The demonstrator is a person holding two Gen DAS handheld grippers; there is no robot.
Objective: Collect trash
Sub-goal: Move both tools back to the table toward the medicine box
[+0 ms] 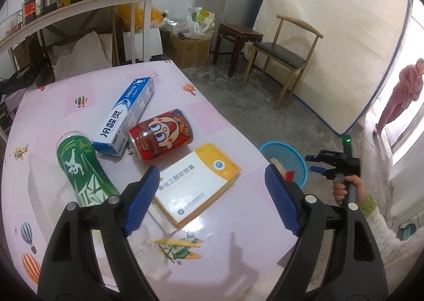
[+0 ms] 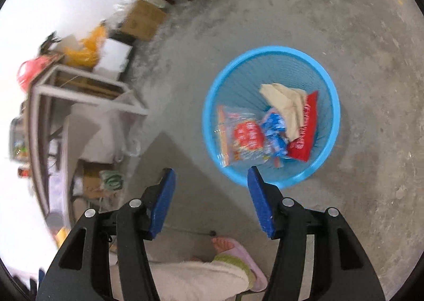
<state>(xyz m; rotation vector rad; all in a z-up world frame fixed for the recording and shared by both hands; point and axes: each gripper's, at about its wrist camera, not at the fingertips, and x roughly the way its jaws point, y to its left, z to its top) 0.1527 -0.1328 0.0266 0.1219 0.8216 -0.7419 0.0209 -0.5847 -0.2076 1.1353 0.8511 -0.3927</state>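
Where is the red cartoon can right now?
In the left wrist view the red cartoon can lies on its side mid-table, between the toothpaste box and the yellow-white medicine box.

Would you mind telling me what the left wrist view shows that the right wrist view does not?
Only the left wrist view shows the pink table with the green can, red can, toothpaste box and yellow-white box, between the open left gripper. Only the right wrist view shows the wrappers inside the bin, beyond the open, empty right gripper. Both show the blue bin.

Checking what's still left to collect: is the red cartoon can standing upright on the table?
No, the red cartoon can lies on its side.
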